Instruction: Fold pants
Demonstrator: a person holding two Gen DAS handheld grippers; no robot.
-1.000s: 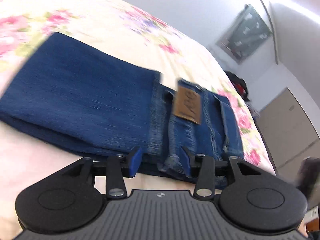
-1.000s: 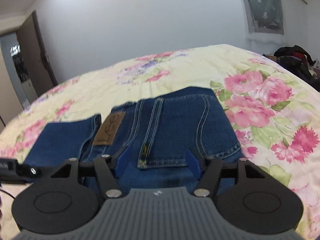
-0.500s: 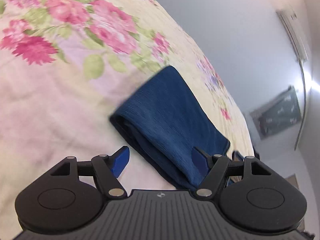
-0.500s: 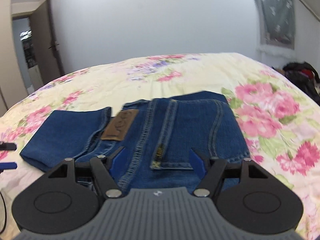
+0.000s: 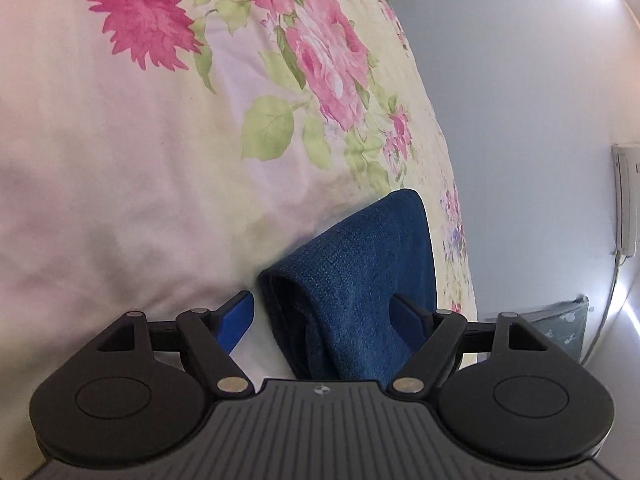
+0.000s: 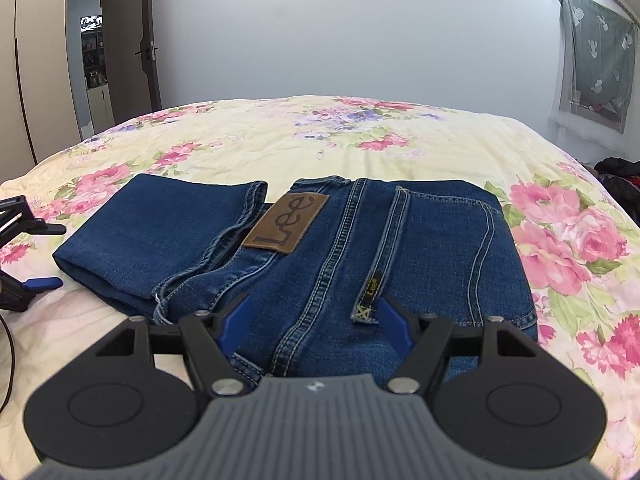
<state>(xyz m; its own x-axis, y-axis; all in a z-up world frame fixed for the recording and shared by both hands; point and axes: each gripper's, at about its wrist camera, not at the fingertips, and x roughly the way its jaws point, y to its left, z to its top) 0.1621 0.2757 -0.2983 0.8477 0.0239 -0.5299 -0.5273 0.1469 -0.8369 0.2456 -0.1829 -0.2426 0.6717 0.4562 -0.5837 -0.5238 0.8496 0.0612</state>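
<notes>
Dark blue jeans [image 6: 360, 240] lie folded on the bed, back pocket and brown leather patch [image 6: 286, 226] facing up, with the legs doubled over to the left. My right gripper [image 6: 316, 316] hovers open over the waist end, and nothing is pinched between its blue pads. My left gripper [image 5: 324, 316] is at the folded left end of the jeans [image 5: 360, 264]. Its jaws are opening and straddle the fold without pressing on it. In the right wrist view the left gripper [image 6: 48, 255] shows at the left edge, beside that fold.
A floral bedspread [image 6: 360, 140] covers the bed under the jeans. A dark pile of clothes [image 6: 620, 176] sits at the bed's right side and a thin cable [image 6: 8, 352] hangs at the left. A door [image 6: 124, 48] and a curtained window [image 6: 596, 60] stand behind.
My left gripper swung from the waistband to the folded left end, rolled over and spread its jaws wide. The right gripper levelled slightly and stayed open over the waist.
</notes>
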